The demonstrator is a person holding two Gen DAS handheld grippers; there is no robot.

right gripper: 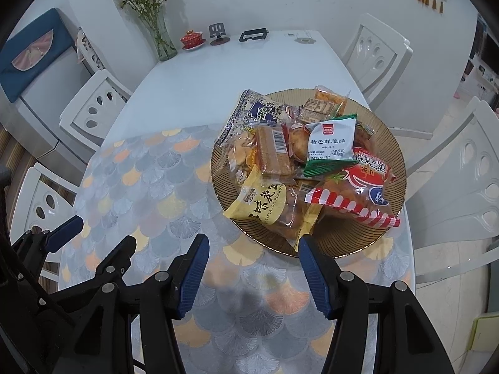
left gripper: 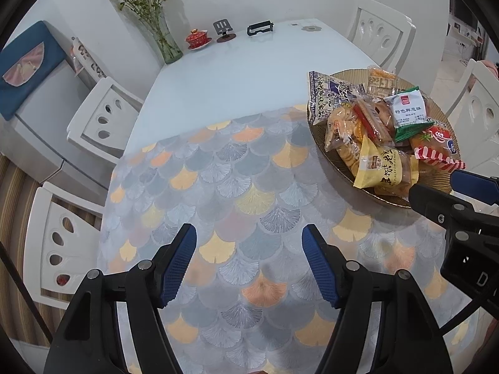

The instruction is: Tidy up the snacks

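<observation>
Left gripper (left gripper: pixel 249 265), fingers spread, empty, above patterned mat (left gripper: pixel 249 187) on worktop (left gripper: pixel 234 74). Right gripper (right gripper: pixel 252 271), fingers likewise spread, empty, near rim of amber plate (right gripper: pixel 386 227). On plate: heaped snack packets, yellow peanut packet (right gripper: pixel 265 202) nearest, green-white packet (right gripper: pixel 330 146) on top, red-striped packet (right gripper: pixel 358 196) rightmost.

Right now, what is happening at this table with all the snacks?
A person holds two grippers above the patterned tablecloth. Both have open jaws and hold nothing. The left gripper is over bare cloth; the right gripper is at the near rim of the brown plate, close to the yellow peanut packet. The snack packets are all heaped on the plate; none has been taken out yet.
</observation>
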